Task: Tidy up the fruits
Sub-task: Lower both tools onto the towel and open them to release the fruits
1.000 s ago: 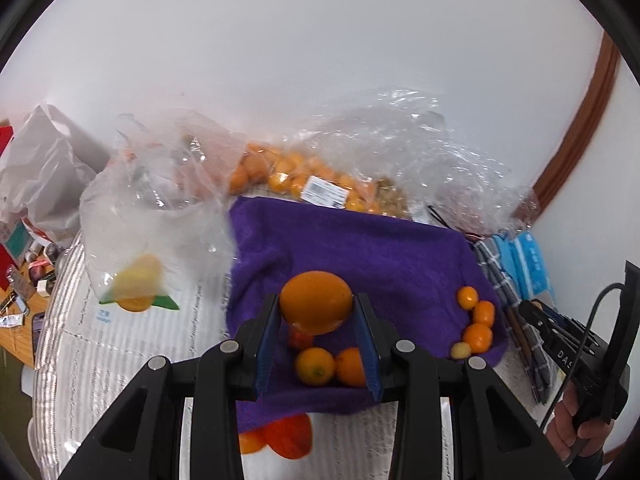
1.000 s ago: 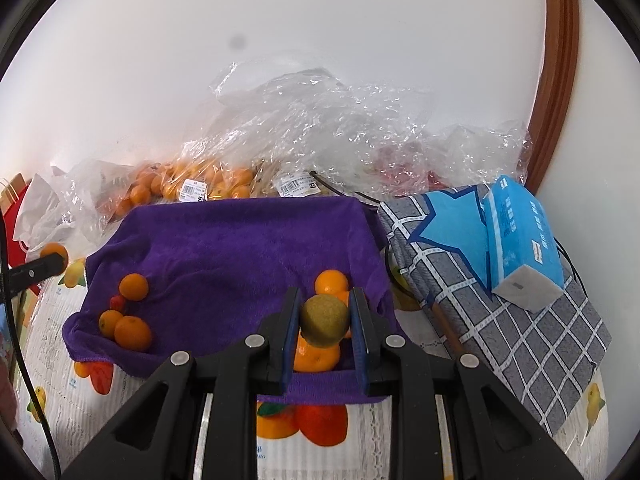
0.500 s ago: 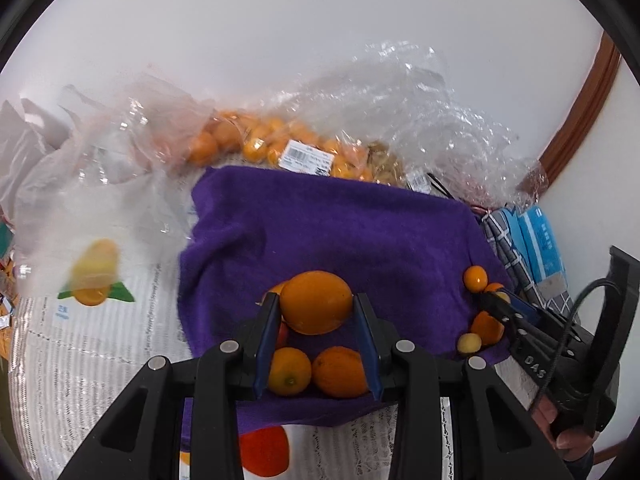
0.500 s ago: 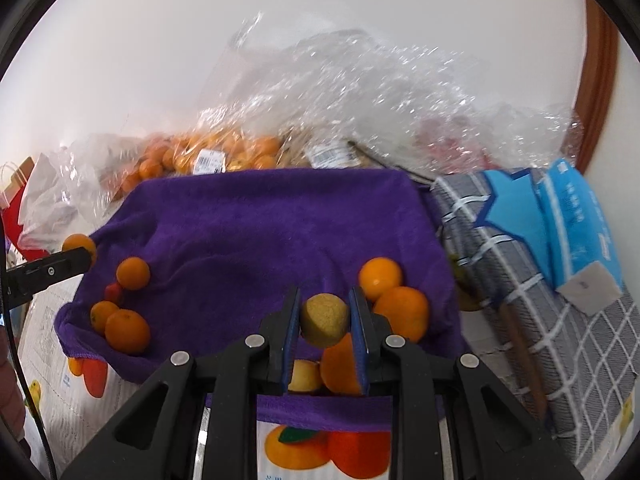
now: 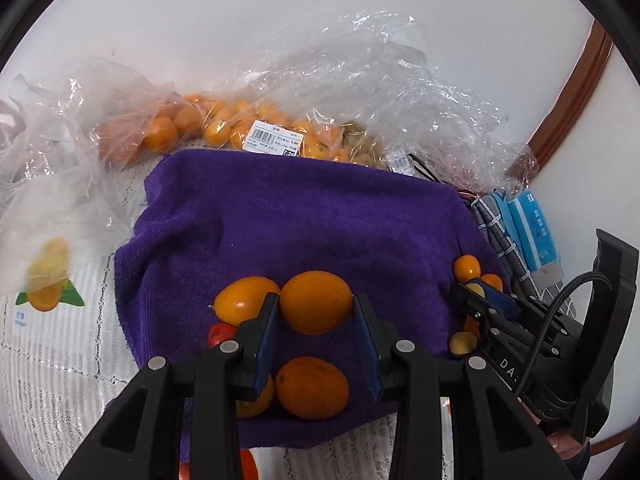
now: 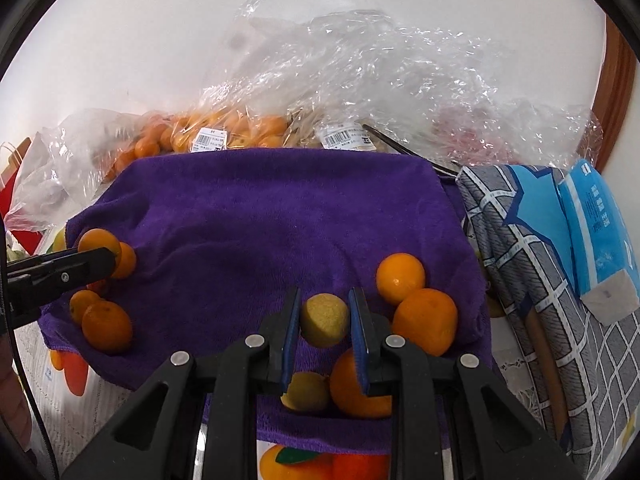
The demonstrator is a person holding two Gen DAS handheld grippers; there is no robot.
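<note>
Over the purple towel (image 5: 304, 216), the left gripper (image 5: 316, 308) is clamped on a large orange (image 5: 315, 302), pads pressed to both its sides, jaws part-way apart around it. It hangs above the towel's near-left fruit cluster, another orange (image 5: 312, 388) lying right below. Across on the near-right corner, the right gripper (image 6: 324, 314) has its jaws pinched close on a small yellow-brown fruit (image 6: 324, 320), held above a yellowish fruit (image 6: 306, 392) and three oranges (image 6: 425, 320). Behind the towel, clear plastic bags (image 6: 340, 92) hold more small oranges. A blue tissue pack (image 6: 596, 232) sits to the right.
</note>
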